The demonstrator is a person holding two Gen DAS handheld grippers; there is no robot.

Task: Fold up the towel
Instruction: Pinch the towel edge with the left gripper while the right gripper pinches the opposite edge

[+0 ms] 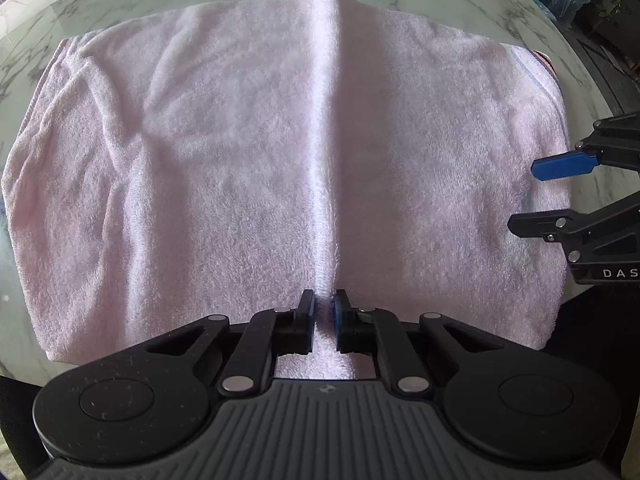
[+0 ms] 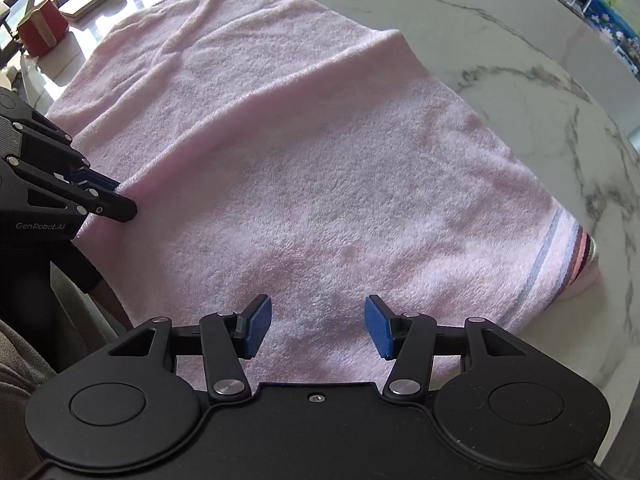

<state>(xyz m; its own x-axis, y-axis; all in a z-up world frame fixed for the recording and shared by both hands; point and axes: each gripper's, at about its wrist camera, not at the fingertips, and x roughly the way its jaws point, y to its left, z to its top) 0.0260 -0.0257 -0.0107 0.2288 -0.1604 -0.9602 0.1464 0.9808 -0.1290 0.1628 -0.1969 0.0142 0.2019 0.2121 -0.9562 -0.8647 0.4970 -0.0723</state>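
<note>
Our left claw (image 1: pixel 323 320), at the frame's lower centre, pinches a raised ridge of the pale pink terry towel (image 1: pixel 240 184) spread across the white marble tabletop (image 1: pixel 460 4). From the right wrist, our right claw (image 2: pixel 318 326) gapes wide above the towel, gripping nothing.

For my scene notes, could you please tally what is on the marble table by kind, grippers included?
Pink towel: 1
Grippers: 2, the left gripper shut on a raised pinch of towel, the right gripper open above it
Marble table: 1
Red container in the background: 1
Total: 5
</note>
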